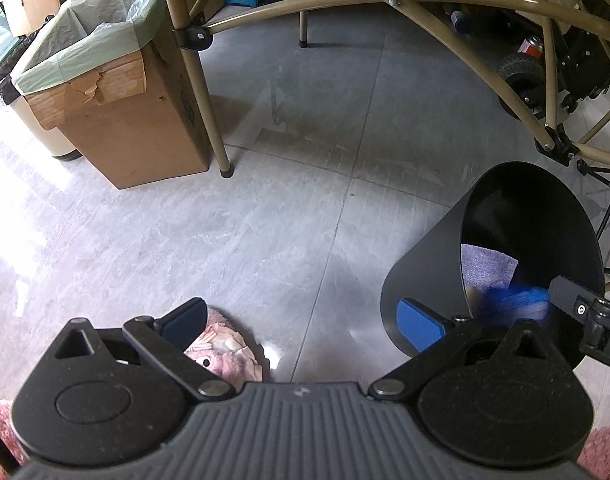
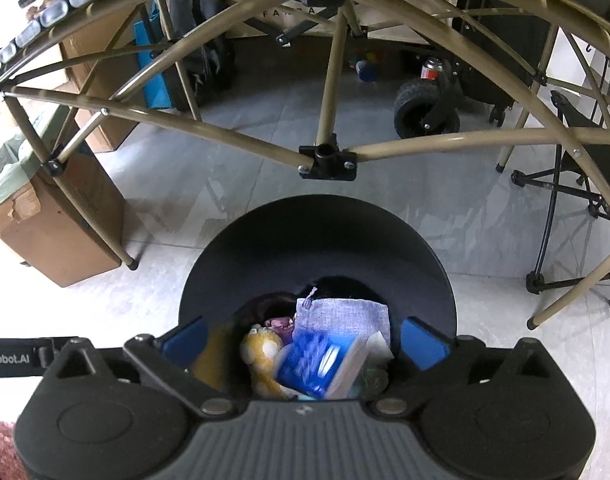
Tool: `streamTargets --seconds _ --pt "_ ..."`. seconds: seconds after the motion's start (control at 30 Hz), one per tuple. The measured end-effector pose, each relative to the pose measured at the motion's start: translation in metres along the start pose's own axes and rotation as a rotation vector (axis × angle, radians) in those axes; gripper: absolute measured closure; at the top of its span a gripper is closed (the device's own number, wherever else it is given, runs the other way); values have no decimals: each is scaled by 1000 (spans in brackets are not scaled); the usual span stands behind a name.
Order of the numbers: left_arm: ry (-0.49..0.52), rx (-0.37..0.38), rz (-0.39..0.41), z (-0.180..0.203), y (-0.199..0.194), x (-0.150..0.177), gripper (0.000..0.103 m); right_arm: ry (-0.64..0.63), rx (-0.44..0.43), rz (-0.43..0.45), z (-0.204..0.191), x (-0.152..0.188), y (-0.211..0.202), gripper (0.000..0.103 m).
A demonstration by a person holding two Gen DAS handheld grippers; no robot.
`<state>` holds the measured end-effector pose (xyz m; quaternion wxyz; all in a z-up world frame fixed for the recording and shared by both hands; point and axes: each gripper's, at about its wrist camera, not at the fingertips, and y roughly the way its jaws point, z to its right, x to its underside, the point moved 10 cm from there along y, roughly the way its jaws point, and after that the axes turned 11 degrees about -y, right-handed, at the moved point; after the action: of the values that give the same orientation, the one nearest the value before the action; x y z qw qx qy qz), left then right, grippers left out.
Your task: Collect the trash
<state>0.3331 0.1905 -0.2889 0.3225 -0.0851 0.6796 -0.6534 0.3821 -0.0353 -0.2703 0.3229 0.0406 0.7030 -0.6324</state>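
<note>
Trash, a blue packet [image 2: 317, 364], drops into the black bin [image 2: 317, 240]; right claw [image 2: 305, 340] spread empty, left claw [image 1: 305, 320] apart; next, probably fetch another piece.

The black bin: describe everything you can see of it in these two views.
The black bin is a round, matte, smooth-walled container, wider at its open rim, with no lid or liner visible. It stands on the grey tiled floor beside a tan folding table frame. Inside lie a grey woven cloth, a blurred blue packet and a yellow soft toy. The open right hand-held gripper hangs over its mouth.
</note>
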Motion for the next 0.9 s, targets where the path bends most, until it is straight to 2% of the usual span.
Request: streamTargets --seconds 0.6,0.73,0.9 --pt "7 13 13 5 -4 1 0 -8 -7 9 0 1 -3 0" --pt "21 46 68 11 -24 0 0 -8 -14 37 3 -1 -18 0" --pt "38 95 179 20 -69 -1 0 -3 -26 111 6 -5 -67 0"
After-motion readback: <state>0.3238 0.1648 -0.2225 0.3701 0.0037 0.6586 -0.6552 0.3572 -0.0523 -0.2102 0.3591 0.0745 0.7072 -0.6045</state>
